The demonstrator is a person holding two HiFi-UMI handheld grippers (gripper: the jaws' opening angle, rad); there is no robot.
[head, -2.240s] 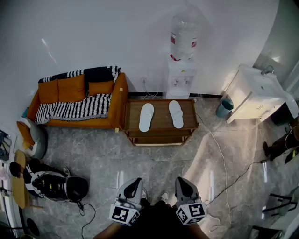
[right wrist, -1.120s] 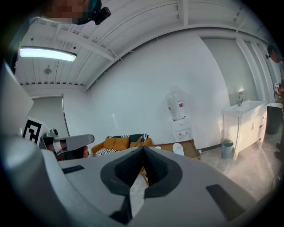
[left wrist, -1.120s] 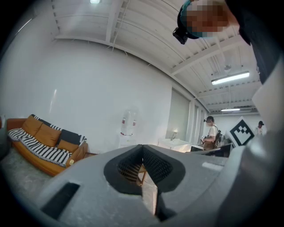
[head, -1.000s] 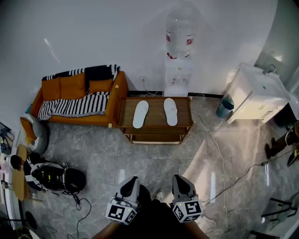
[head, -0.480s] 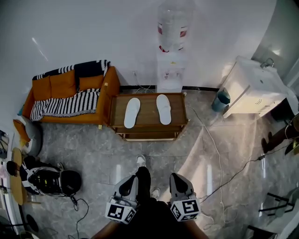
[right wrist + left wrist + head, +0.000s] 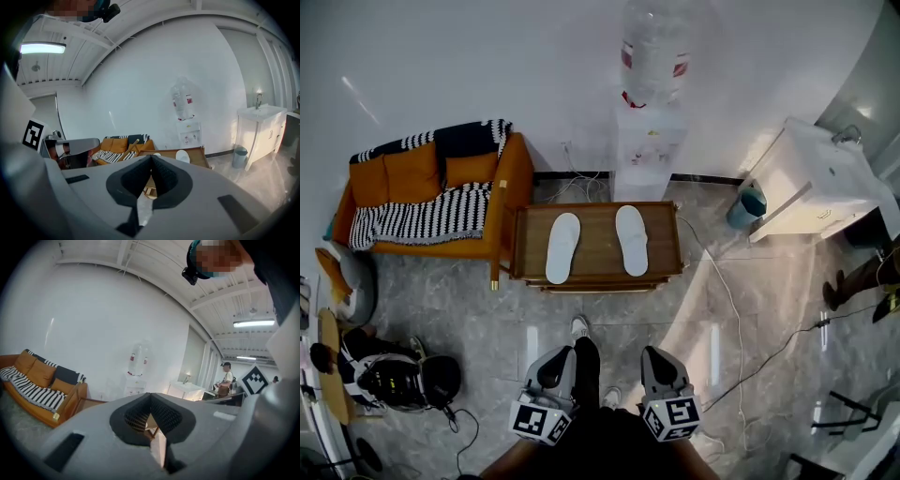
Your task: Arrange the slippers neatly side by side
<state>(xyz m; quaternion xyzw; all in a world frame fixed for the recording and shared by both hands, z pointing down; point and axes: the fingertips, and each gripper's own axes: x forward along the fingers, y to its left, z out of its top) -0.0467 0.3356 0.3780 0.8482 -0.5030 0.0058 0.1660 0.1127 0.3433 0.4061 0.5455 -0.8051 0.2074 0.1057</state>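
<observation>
Two white slippers lie apart on a low wooden table [image 6: 595,264] in the head view: the left slipper [image 6: 562,247] and the right slipper [image 6: 631,240], toes toward the wall, a gap between them. My left gripper [image 6: 557,360] and right gripper [image 6: 661,360] hang near the bottom of the head view, well short of the table, both shut and empty. In the left gripper view the left gripper [image 6: 151,396] shows its jaws closed together. The right gripper [image 6: 151,158] is likewise closed, with one slipper [image 6: 183,156] and the table [image 6: 201,156] beyond it.
An orange sofa [image 6: 427,206] with a striped throw stands left of the table. A water dispenser [image 6: 649,103] is against the wall behind it. A white sink cabinet [image 6: 820,192] and a teal bin [image 6: 747,204] are at right. Cables [image 6: 741,347] cross the floor; a helmet and bag [image 6: 398,380] lie at left.
The view has moved forward: the table and slippers sit lower and closer in the head view. Both grippers stay shut near the body. The slippers have not moved on the table.
</observation>
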